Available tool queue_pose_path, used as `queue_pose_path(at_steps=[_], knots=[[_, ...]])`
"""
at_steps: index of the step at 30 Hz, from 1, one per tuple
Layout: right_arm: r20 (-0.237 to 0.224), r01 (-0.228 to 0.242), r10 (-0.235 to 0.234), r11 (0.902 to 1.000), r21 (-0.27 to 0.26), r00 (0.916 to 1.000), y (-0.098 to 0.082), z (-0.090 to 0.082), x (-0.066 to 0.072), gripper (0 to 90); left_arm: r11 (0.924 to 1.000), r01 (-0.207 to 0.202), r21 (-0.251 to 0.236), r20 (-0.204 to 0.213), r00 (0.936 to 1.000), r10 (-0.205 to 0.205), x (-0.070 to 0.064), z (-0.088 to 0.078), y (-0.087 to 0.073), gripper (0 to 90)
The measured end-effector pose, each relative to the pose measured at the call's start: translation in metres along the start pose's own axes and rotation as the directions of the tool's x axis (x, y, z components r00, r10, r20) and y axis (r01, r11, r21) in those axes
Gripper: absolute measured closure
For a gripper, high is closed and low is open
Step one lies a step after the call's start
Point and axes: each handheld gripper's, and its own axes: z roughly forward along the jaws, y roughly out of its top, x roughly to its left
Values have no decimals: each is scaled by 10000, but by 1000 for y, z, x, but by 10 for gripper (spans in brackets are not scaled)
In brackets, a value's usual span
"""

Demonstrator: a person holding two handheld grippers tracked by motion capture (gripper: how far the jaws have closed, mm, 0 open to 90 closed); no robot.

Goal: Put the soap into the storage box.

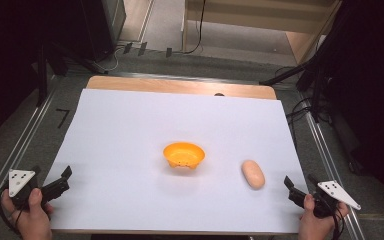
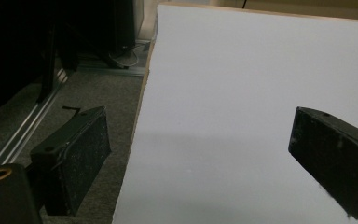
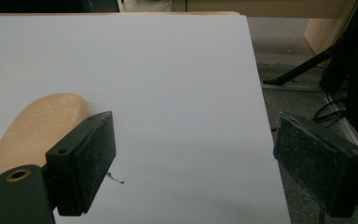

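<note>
So over on the left edge of the white sheet [image 1: 130, 130], the left gripper [image 1: 62, 181] sits in the person's left hand [image 1: 30, 215], jaws spread wide with nothing between them. In the left gripper view one jaw hangs out over the grey carpet [image 2: 98, 93] beside the table and the other is over the sheet.

Middle of the sheet there's a small orange bowl [image 1: 183, 154], upright, with little holes near its bottom. It's well apart from both grippers.

A bit to the right of the bowl, and slightly nearer the person, lies a pale peach oval thing, looks like a bread roll [image 1: 253, 174], flat on the sheet and not touching the bowl.

Then the right gripper [image 1: 300, 187], held in the right hand [image 1: 317, 222] at the right edge of the sheet, near the roll but not on it. Jaws also apart and gripping nothing; in the right gripper view the roll sits just behind the left-side jaw.
</note>
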Motion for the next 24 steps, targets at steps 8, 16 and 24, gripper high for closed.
queue_pose_path(at_steps=[8,16,24], knots=[[171,-2,-7,9987,511,9999,5,1,2,139,10000,-56,28,-4,10000,56,0,0,0,64],[385,540,-651,9695,2389,9971,34,-3,14,139,9998,-180,87,-28,9998,180,-2,1,0,64],[80,886,-1006,9091,4071,9949,41,9,22,138,9997,-227,125,-53,9997,228,-2,1,0,64]])
